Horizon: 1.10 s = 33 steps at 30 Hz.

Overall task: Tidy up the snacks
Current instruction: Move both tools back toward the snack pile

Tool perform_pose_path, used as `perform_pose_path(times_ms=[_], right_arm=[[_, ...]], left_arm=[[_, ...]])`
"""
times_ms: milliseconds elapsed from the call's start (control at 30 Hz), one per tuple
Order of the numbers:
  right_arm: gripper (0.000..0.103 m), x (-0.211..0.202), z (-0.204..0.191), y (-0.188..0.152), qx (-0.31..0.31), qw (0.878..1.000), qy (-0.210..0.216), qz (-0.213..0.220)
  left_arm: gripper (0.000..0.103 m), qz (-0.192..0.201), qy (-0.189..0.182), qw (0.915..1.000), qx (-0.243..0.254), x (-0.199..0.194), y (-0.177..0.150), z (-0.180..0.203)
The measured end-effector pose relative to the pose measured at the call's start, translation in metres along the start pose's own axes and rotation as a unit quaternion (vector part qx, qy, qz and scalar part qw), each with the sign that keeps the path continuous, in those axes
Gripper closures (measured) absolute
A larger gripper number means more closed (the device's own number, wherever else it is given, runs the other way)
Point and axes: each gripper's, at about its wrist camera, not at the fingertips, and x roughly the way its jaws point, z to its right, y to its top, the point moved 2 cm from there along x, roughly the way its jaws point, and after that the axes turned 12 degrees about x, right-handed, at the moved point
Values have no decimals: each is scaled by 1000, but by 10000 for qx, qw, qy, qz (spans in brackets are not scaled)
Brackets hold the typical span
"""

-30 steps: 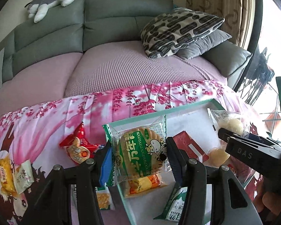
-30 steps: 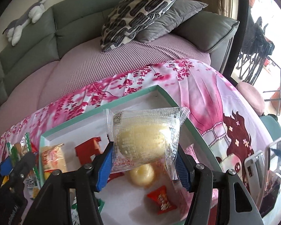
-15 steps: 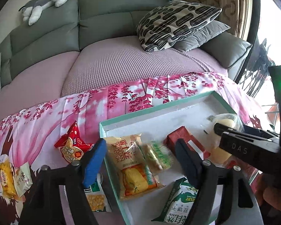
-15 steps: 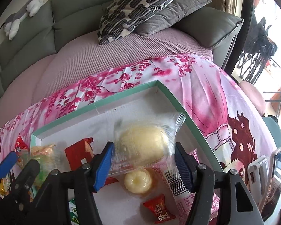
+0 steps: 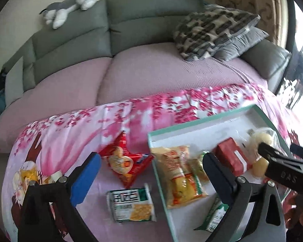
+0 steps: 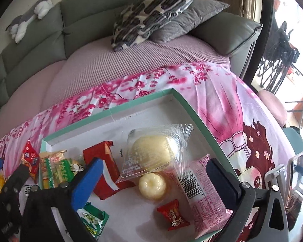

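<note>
A teal-rimmed white tray point(image 5: 192, 122) point(image 6: 131, 104) lies on the pink flowered cloth. My left gripper point(image 5: 151, 157) hovers over the tray's left rim, its jaws opening with nothing gripped. The green biscuit packet point(image 5: 198, 167) point(image 6: 64, 171) rests in the tray on a yellow packet point(image 5: 175, 173). My right gripper point(image 6: 154, 161) hangs over the tray's right half, jaws opening. The clear-wrapped bun point(image 6: 153, 153) point(image 5: 260, 139) lies loose below them, untouched by the pads. On the cloth left of the tray lie a red packet point(image 5: 125, 165) and a green-and-white cracker packet point(image 5: 131, 203).
The tray also holds a red box point(image 6: 103, 161), a yellow jelly cup point(image 6: 152, 187), a pink packet point(image 6: 204, 191), a small red candy point(image 6: 173, 215) and a green packet point(image 6: 93, 223). A grey sofa point(image 5: 131, 30) with cushions stands behind. A phone stand point(image 6: 293, 173) is at the right.
Both grippers have opened wide. The left one let the green biscuit packet drop into the tray and swung left. The right one let the wrapped bun fall into the tray.
</note>
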Motion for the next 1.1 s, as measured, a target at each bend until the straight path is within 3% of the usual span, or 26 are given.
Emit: perform_pose_path(times_ms=[300, 1100], right_arm=[[0, -8, -4, -6, -93, 10000, 10, 15], [0, -28, -34, -31, -548, 9985, -7, 11]], left_arm=[[2, -145, -12, 9978, -644, 0, -12, -35], [2, -706, 797, 9909, -819, -16, -53, -71]])
